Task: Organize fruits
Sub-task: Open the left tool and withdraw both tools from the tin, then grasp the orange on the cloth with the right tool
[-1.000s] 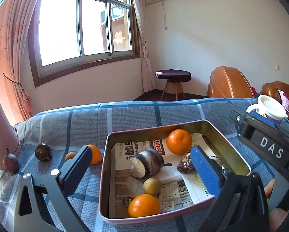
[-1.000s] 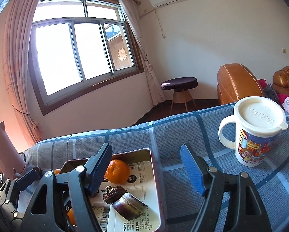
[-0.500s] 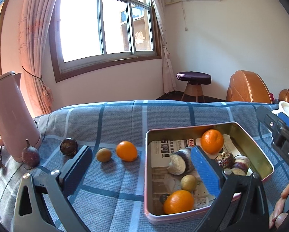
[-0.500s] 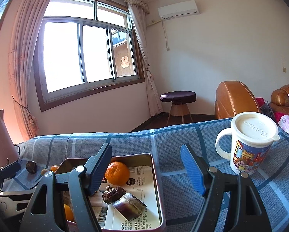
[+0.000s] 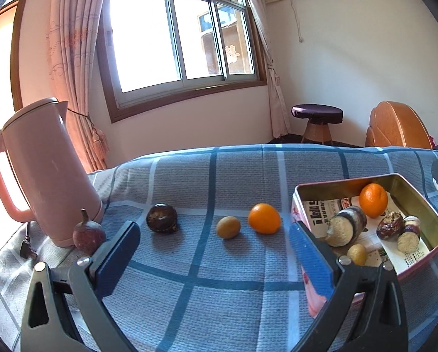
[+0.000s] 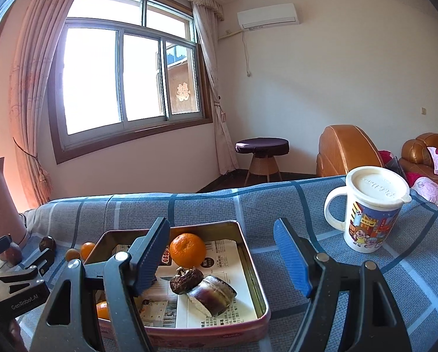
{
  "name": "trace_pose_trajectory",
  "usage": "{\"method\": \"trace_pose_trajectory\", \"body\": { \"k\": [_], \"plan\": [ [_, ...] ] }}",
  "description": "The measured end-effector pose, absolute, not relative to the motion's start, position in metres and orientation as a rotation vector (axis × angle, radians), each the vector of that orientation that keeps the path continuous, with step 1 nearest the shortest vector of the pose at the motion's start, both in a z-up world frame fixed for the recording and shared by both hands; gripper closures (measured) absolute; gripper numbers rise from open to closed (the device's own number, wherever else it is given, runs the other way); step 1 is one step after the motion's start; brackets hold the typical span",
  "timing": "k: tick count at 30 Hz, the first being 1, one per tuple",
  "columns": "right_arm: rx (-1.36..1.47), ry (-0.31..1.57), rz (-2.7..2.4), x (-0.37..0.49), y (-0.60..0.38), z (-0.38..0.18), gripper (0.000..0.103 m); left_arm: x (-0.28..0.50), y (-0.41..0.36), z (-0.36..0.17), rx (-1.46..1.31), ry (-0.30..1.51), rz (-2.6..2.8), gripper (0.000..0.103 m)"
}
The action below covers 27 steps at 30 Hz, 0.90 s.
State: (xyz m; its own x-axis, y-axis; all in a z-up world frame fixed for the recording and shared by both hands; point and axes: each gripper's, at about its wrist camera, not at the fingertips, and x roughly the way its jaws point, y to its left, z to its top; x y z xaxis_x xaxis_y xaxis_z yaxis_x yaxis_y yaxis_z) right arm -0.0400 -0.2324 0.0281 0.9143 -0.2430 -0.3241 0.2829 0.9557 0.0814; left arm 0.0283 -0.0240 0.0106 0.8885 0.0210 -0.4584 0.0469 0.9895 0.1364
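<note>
We see a pink kettle (image 5: 42,170) and a lidded cartoon mug (image 6: 371,211) on the checked blue tabletop (image 5: 219,293), with "GenRobot.AI" readable on the left hand-held gripper (image 5: 216,252). Both it and the right hand-held gripper (image 6: 221,252) stand apart, empty. A round orange (image 5: 264,218) lies beside the newspaper-lined metal tin (image 5: 430,217).

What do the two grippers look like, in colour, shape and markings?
Both the left gripper and the right gripper have black angular frames with triangular cut-outs, silver screws, and flat blue ribbed pads on the fingers. In the right wrist view, the left gripper's black body carries white "GenRobot.AI" lettering. No cables or sleeves show.
</note>
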Motion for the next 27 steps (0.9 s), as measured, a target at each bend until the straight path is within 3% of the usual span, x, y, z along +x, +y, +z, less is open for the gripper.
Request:
{"method": "trace_pose_trajectory", "body": {
  "k": [21,25,27],
  "plan": [
    [0.047,0.411,-0.087,-0.009,-0.116,0.022,0.029,0.068,0.086,0.002,0.082,0.575,0.137,0.000],
    [-0.005,0.479,-0.030,0.014,-0.092,0.016,0.054,0.074,0.093,-0.002,0.097,0.606,0.157,0.000],
    [-0.040,0.521,0.002,0.029,-0.084,0.012,0.056,0.076,0.093,-0.003,0.109,0.613,0.143,0.000]
  ]
}}
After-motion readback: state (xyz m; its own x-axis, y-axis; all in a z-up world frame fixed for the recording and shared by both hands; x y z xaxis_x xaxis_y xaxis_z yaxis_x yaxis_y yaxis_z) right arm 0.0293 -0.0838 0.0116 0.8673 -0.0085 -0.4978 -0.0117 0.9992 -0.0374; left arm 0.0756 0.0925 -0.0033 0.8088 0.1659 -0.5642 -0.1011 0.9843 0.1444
